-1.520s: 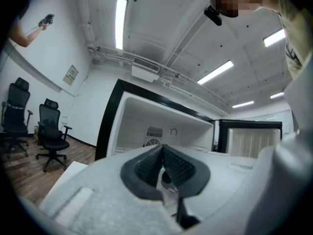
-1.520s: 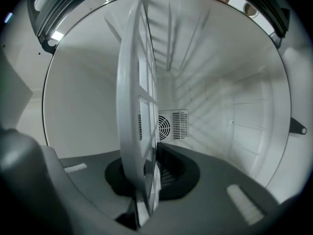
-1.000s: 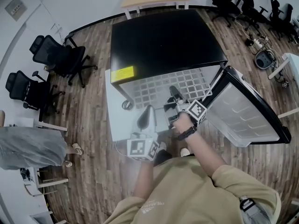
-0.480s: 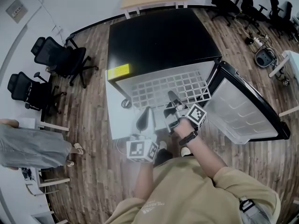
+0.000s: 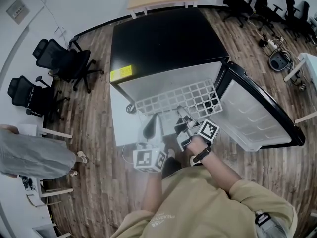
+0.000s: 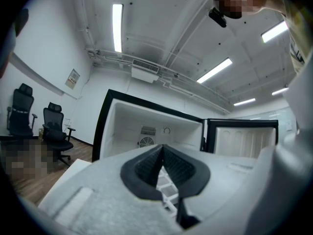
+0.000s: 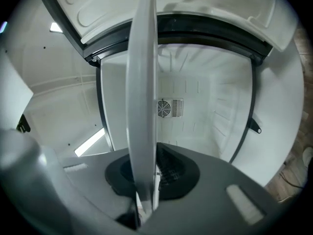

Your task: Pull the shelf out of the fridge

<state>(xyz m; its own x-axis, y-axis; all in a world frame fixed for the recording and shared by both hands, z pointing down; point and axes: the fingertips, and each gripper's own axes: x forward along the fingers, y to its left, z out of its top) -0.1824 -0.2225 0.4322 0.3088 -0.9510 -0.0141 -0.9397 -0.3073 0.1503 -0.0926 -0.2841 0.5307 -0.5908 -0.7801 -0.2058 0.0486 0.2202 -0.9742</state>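
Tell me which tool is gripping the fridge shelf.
The right tool: its jaws pinch the front edge of the white shelf. The left tool is shut on nothing.

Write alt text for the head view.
The right gripper clamps the front edge of a white wire-grid shelf, drawn partway out of a black fridge whose door stands open at right. The left gripper points at the shelf beside it.

the right gripper (image 5: 181, 113) has drawn the shelf (image 5: 171, 100) farther out of the fridge (image 5: 163, 38).
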